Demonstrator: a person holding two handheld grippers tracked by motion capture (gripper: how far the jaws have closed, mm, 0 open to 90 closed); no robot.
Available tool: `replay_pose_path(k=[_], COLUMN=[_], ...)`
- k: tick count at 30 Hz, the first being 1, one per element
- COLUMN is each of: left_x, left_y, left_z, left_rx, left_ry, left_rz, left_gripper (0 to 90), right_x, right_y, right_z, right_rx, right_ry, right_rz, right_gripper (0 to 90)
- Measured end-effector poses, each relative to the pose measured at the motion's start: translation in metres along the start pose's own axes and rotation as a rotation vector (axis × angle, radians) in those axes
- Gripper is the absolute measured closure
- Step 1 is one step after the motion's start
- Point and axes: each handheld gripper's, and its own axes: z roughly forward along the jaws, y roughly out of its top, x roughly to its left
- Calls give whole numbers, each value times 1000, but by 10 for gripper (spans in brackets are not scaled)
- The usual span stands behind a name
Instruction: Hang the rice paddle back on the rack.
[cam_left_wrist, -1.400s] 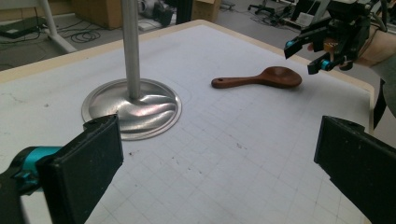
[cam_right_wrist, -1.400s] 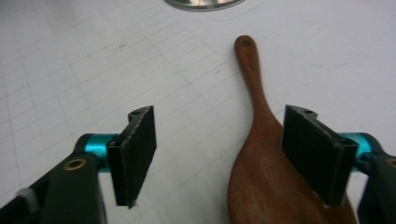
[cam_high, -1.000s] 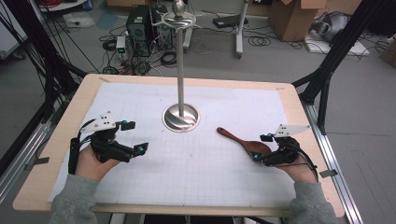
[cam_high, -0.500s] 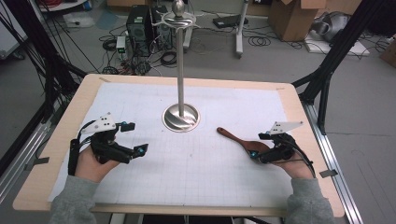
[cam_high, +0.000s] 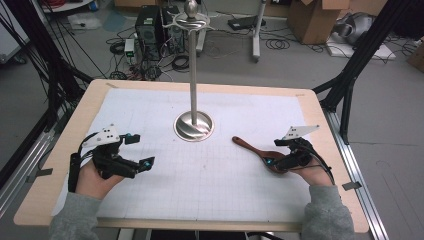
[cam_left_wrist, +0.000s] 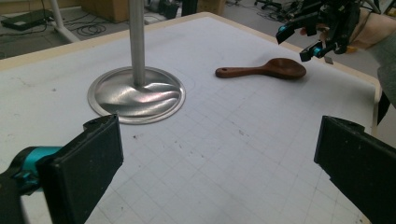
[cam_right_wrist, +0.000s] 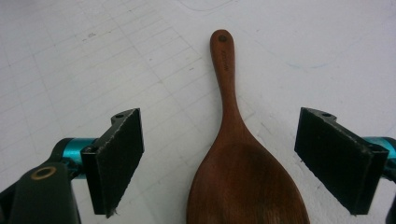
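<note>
A dark wooden spoon (cam_high: 246, 145) lies flat on the white gridded mat, its handle pointing toward the metal stand. My right gripper (cam_high: 274, 161) is open, with one jaw on each side of the spoon's bowl (cam_right_wrist: 243, 186) and neither pad touching it. The left gripper view shows the same spoon (cam_left_wrist: 268, 70) lying beneath the right gripper (cam_left_wrist: 308, 39). At the mat's left side my left gripper (cam_high: 141, 150) is open, with nothing between its jaws (cam_left_wrist: 210, 158).
A metal stand with a round base (cam_high: 194, 126) rises from the middle of the mat, its pole ending in hooks (cam_high: 191, 20) at the top. In the left gripper view the base (cam_left_wrist: 135, 93) lies ahead to the left. The wooden table edge (cam_high: 330, 135) runs close to the right hand.
</note>
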Motion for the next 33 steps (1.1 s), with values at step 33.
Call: replay_pose_path(k=[33], left_x=[-5], left_y=[-6], left_z=[-4], left_rx=[14], left_ry=[3], left_rz=[4], left_gripper=[17], right_x=[-17], right_y=[6], right_z=[35], right_rx=[117], right_ry=[7], right_rz=[-44], right_gripper=[153])
